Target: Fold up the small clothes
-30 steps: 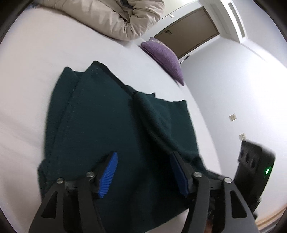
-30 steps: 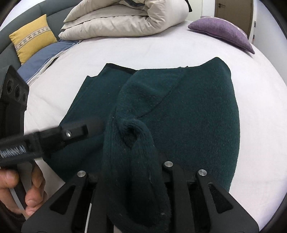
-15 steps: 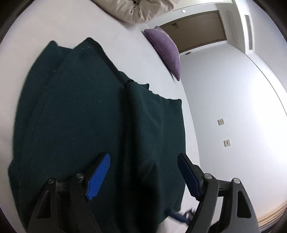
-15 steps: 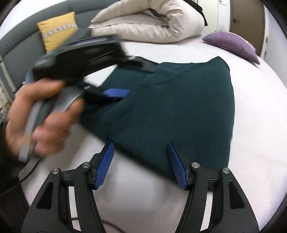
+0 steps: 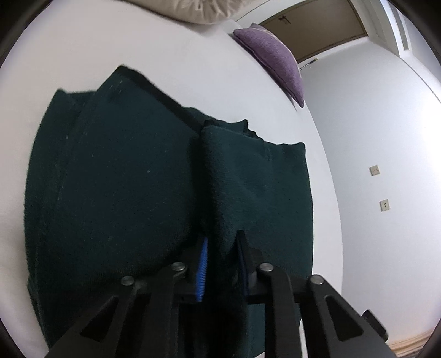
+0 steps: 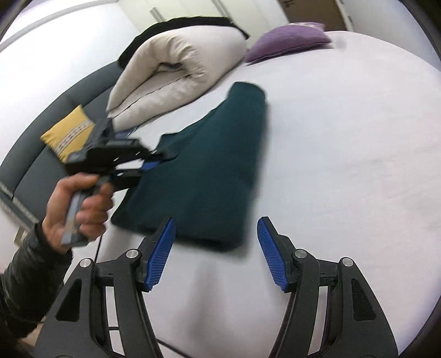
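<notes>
A dark green knitted garment (image 5: pixel 110 179) lies partly folded on the white bed (image 5: pixel 69 55), one fold laid over its right side. My left gripper (image 5: pixel 222 242) is at its near edge. Its jaws are closing, and the blue pads (image 5: pixel 203 261) pinch a ridge of the green cloth. In the right wrist view the same garment (image 6: pixel 209 170) lies ahead, and the left gripper (image 6: pixel 146 168), held by a hand (image 6: pixel 80 203), bites its left edge. My right gripper (image 6: pixel 216 223) stands open just short of the garment's near edge, nothing between its pads.
A rolled beige duvet (image 6: pixel 171 77) and a purple pillow (image 6: pixel 286 41) lie at the far end of the bed. A yellow cushion (image 6: pixel 69 132) leans on the grey headboard at the left. Bare sheet (image 6: pixel 344 137) spreads to the right of the garment. A brown door (image 5: pixel 317 24) is behind.
My right gripper let go of the bunched green cloth, opened and drew back off the garment. My left gripper went from wide open to pinching a fold at the near edge.
</notes>
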Available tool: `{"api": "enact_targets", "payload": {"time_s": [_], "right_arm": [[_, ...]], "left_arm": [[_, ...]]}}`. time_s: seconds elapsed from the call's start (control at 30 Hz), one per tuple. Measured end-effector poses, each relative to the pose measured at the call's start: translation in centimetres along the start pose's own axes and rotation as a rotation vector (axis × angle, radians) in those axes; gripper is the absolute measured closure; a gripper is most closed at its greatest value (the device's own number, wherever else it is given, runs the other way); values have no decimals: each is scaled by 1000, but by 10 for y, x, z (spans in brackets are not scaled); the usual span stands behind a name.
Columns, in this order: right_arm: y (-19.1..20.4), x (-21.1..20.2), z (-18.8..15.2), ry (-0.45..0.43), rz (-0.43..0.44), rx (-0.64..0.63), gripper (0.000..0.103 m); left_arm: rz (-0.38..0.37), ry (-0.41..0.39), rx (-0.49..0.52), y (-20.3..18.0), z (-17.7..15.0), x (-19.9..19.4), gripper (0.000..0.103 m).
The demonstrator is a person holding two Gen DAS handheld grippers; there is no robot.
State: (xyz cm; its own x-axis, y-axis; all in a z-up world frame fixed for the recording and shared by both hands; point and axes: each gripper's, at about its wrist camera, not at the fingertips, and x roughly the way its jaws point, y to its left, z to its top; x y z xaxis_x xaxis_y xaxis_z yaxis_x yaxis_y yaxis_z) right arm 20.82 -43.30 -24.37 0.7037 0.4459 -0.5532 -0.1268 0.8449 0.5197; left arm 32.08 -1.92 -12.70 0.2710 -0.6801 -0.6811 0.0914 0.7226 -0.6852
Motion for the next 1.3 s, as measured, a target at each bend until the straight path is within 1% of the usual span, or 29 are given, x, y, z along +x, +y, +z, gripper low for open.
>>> {"api": "enact_targets", "payload": {"time_s": [0.13, 0.23, 0.3, 0.37, 0.47, 0.6, 0.67, 0.73, 0.8, 0.9, 0.97, 1.03, 1.07, 1.1, 1.17, 1.23, 1.3], "right_arm": [[-8, 5, 9, -15, -21, 9, 43], [-2, 13, 20, -21, -45, -16, 43], [6, 24, 34, -21, -62, -38, 43], [13, 34, 43, -23, -74, -64, 43], [27, 46, 52, -15, -91, -115, 43], [45, 79, 63, 21, -126, -189, 43], [54, 96, 66, 49, -137, -209, 43], [62, 105, 67, 57, -130, -219, 43], [72, 110, 64, 59, -119, -233, 43], [84, 126, 58, 79, -168, -276, 40], [86, 134, 57, 89, -186, -282, 39], [84, 134, 57, 97, -186, -276, 39], [84, 133, 56, 101, -186, -275, 39], [83, 130, 56, 105, -188, -276, 39], [83, 123, 55, 101, -191, -264, 39], [84, 106, 57, 58, -172, -240, 39], [85, 94, 59, 28, -136, -207, 39]], "left_arm": [[-31, -16, -2, 5, 0, -11, 89], [-55, -22, 9, 10, 0, -21, 90], [-77, -29, 10, 14, 1, -29, 91], [-88, -50, 6, 20, 2, -39, 91], [-90, -94, -25, 39, 10, -59, 91], [-86, -137, -57, 64, 20, -86, 91], [-80, -158, -63, 75, 21, -98, 91], [-70, -177, -61, 84, 19, -109, 91], [-54, -179, -71, 93, 15, -106, 91], [-18, -155, -102, 112, 9, -83, 91], [-42, -162, -140, 126, 3, -69, 89], [-76, -179, -159, 131, 3, -66, 87], [-76, -184, -164, 131, 4, -66, 85], [-65, -198, -156, 131, 3, -70, 84], [-19, -231, -131, 126, -1, -79, 82], [13, -269, -111, 119, -2, -91, 82], [41, -311, -57, 105, -5, -105, 82]]}}
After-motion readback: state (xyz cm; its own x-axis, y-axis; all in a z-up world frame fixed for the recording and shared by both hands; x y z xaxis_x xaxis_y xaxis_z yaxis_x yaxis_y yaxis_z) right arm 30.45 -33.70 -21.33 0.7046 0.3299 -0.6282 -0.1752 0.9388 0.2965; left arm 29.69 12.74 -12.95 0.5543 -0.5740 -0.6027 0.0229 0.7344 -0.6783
